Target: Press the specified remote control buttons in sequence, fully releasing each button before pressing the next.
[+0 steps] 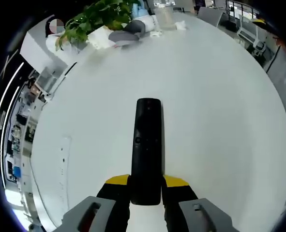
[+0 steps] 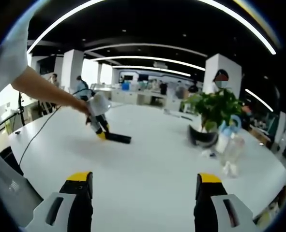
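Two claws, two jobs: your left claw (image 1: 146, 193) clamps the black remote (image 1: 147, 150) at its near end, flat over the white counter (image 1: 220, 106). Bring your wide-open right claw (image 2: 145, 193) across, pressing squarely, then lifting fully off.

A slim, black, bar-shaped plastic remote control (image 1: 147, 150) lies flat on the white tabletop (image 1: 220, 106), button face up, its long axis running straight away from the left gripper view's camera. A small round button cluster sits near its middle. Its near end sits between the yellow-tipped jaws. In the right gripper view it (image 2: 118, 137) appears far across the table.
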`<state>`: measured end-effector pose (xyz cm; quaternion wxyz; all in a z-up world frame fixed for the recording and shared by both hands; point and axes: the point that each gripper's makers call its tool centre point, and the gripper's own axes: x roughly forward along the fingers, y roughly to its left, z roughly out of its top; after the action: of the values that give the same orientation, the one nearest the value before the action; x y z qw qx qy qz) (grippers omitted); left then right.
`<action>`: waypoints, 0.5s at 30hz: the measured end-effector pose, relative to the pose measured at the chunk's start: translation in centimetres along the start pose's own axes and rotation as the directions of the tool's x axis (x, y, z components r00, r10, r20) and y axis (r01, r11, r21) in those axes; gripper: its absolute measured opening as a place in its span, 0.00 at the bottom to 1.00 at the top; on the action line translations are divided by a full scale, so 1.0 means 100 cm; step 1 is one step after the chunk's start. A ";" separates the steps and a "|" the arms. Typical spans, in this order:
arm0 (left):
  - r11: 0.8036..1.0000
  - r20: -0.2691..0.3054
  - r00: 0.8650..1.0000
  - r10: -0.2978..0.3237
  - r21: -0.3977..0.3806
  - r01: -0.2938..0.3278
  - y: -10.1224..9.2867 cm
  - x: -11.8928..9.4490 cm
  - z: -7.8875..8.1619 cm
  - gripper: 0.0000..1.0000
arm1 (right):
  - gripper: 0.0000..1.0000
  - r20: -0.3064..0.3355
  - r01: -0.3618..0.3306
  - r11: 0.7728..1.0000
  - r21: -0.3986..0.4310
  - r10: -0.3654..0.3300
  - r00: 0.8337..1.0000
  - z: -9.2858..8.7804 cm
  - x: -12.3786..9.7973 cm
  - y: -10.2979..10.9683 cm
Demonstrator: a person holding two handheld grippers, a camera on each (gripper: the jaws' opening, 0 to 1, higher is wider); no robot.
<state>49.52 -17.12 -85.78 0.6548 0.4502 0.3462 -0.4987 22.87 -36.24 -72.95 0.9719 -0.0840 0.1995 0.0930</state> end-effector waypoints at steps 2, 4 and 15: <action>1.000 0.018 1.000 -0.005 -0.006 0.005 0.004 0.000 -0.001 0.25 | 0.87 -0.004 -0.001 1.000 0.000 0.001 1.000 -0.001 0.000 0.000; 1.000 0.029 0.999 -0.022 0.013 0.022 0.005 0.000 -0.002 0.25 | 0.87 -0.005 0.002 1.000 -0.001 -0.002 1.000 -0.001 0.000 -0.001; 0.989 0.036 0.998 0.049 -0.144 -0.043 0.013 -0.008 -0.001 0.30 | 0.87 -0.003 0.000 1.000 -0.004 0.000 1.000 0.000 0.000 0.000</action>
<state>50.56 -16.57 -84.78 0.7036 0.3999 0.3577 -0.4659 22.84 -36.27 -72.94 0.9714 -0.0863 0.2007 0.0932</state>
